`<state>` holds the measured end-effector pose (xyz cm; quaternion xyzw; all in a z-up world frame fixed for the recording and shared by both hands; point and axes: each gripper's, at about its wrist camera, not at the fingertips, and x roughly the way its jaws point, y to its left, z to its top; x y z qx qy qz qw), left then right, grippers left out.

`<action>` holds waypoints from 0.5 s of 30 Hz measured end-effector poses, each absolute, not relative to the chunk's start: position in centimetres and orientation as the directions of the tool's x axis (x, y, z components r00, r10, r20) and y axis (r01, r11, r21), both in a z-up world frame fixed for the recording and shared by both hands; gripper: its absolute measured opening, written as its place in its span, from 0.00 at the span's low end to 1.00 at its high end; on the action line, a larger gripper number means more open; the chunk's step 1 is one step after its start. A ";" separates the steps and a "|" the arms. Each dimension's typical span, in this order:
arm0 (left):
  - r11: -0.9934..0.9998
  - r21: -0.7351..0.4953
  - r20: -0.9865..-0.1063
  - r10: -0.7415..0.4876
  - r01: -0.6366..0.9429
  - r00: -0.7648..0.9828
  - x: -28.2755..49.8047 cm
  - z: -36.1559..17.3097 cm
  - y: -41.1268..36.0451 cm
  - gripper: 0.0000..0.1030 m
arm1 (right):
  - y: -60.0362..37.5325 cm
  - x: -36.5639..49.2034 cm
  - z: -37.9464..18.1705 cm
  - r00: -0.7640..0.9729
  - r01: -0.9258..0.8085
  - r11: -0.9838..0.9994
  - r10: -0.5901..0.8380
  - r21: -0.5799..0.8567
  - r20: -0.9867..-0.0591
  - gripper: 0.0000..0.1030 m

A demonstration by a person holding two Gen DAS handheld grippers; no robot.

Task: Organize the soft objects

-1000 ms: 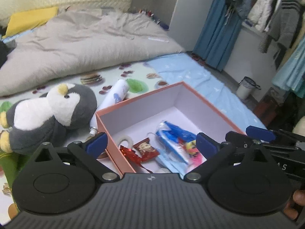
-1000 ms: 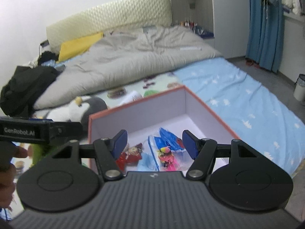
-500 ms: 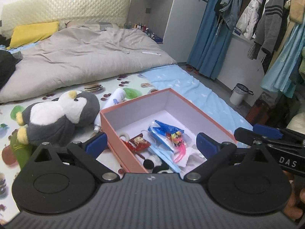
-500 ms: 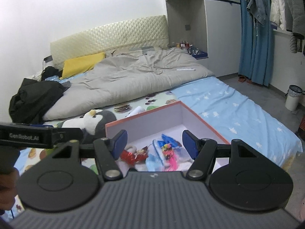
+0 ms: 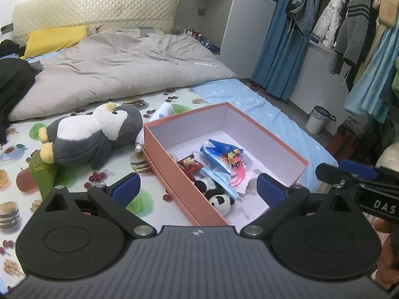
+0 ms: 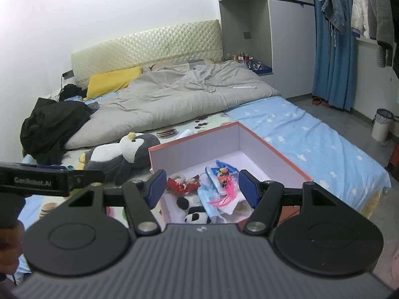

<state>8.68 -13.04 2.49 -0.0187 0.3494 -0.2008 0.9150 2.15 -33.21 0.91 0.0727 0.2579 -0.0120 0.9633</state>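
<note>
The bed (image 5: 224, 94) carries an open box (image 5: 172, 164) near its foot edge. The stuffed penguin (image 5: 92, 134) lies just beside it, not yet boxed; a panda toy (image 5: 219, 200) and packets are already inside. Both the left gripper (image 5: 197, 189) and right gripper (image 6: 200, 184) hang open and empty.

Both claws empty w/ jaws apart: left claw (image 5: 197, 189), right claw (image 6: 201, 186), tilted downward

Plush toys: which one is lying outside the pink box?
The grey and white penguin; it lies on the printed sheet beside the box, while the small panda is inside.
</note>
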 end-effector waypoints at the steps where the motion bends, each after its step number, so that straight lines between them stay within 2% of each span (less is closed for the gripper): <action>1: 0.919 -0.173 -0.630 -0.381 0.355 0.677 8.5 2.5 -13.0 0.98 | -33.1 1.9 0.8 0.865 0.057 0.989 0.020 0.138 -0.501 0.65; 15: 0.921 -0.187 -0.629 -0.379 0.341 0.679 6.7 2.3 -12.4 0.98 | -32.8 0.7 -0.4 0.851 0.079 0.988 0.003 0.135 -0.525 0.65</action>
